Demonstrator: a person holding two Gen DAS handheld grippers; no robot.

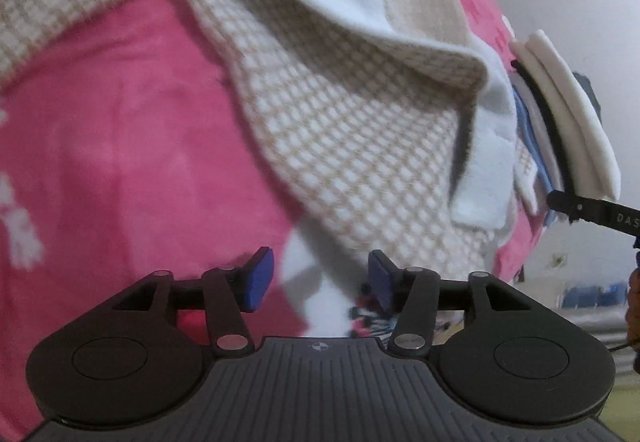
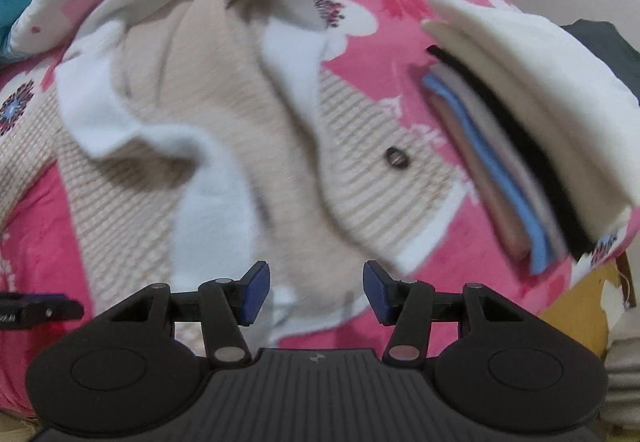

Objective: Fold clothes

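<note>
Left wrist view: the left gripper stands half open and empty; the jacket fills mid-frame on the blanket.

Right wrist view: the right gripper, likewise half open and empty, hovers over the jacket's lower hem; the stack sits right. Best pinch the hem's edges squarely, then fold evenly.

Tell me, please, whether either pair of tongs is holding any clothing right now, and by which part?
Nothing is held. The left tongs and right tongs both stand open and empty above the beige checked garment.
</note>
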